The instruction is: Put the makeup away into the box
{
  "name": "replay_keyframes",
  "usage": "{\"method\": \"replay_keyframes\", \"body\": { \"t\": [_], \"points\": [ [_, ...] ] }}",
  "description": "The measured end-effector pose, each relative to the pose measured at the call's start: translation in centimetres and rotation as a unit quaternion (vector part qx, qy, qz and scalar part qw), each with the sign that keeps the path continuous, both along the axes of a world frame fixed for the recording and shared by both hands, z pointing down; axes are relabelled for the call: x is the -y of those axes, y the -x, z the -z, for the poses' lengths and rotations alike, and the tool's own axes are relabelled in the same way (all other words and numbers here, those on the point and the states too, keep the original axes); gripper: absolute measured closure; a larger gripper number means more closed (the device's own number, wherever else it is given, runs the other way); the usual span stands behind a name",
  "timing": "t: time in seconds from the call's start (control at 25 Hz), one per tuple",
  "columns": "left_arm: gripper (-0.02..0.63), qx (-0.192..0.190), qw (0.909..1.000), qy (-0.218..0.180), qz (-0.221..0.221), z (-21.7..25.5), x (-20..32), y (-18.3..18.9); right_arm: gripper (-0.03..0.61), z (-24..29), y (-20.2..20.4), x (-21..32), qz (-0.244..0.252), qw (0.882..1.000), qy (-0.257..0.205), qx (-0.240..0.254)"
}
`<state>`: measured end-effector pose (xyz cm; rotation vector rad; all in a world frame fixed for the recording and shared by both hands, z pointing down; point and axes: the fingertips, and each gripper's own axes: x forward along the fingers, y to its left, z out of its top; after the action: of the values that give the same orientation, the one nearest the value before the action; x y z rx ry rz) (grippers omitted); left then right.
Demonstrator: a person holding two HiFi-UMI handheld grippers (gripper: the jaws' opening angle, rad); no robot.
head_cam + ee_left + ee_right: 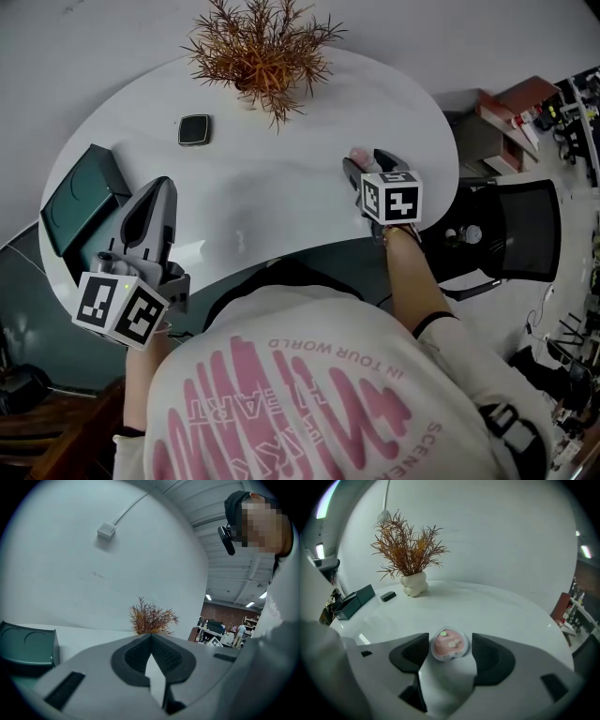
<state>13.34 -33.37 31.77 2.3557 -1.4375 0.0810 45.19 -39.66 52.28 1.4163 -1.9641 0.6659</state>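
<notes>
White bench (281, 187) bore the compact (449, 645) between the spread, unpressing jaws of my right hand-held gripper (368, 161), straddled for a pickup, I judged. My left hand-held gripper (151, 637) hung clenched and empty near the box (82, 199), likely to steady it.

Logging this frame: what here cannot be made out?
Pink case: in the head view mostly hidden behind the right gripper; its print blurred in the right gripper view.
Green box: open or closed unclear; cut by the left gripper view's edge, small elsewhere.
Small dark item beside the plant: too small to identify.
</notes>
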Motion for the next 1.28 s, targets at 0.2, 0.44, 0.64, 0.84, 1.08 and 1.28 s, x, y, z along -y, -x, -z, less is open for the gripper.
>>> {"method": "replay_keyframes", "body": {
  "t": [0.2,0.44,0.64,0.84,1.08,1.28],
  "points": [
    [0.611,0.000,1.0000,-0.005,0.000,0.3,0.0,0.0,0.293,0.0,0.0,0.1,0.003,1.000,0.005,-0.001],
    [0.611,-0.001,0.9999,-0.011,0.003,0.6,-0.2,0.1,0.336,0.0,0.1,0.1,-0.005,1.000,0.001,0.001],
    [0.611,0.000,0.9999,-0.013,0.004,0.8,-0.7,0.0,0.344,0.1,0.0,0.1,-0.012,1.000,0.000,0.004],
    [0.611,0.000,0.9999,-0.013,0.011,0.6,-1.3,0.3,0.345,0.1,0.1,0.2,-0.029,1.000,0.000,0.012],
    [0.611,-0.002,0.9997,-0.005,0.024,0.2,-2.8,1.0,0.345,1.1,1.6,-0.1,-0.031,0.999,-0.001,0.042],
    [0.609,-0.008,0.9994,-0.007,0.033,0.0,-3.6,1.7,0.345,1.7,4.8,-0.7,-0.005,0.998,-0.003,0.058]
  ]
}}
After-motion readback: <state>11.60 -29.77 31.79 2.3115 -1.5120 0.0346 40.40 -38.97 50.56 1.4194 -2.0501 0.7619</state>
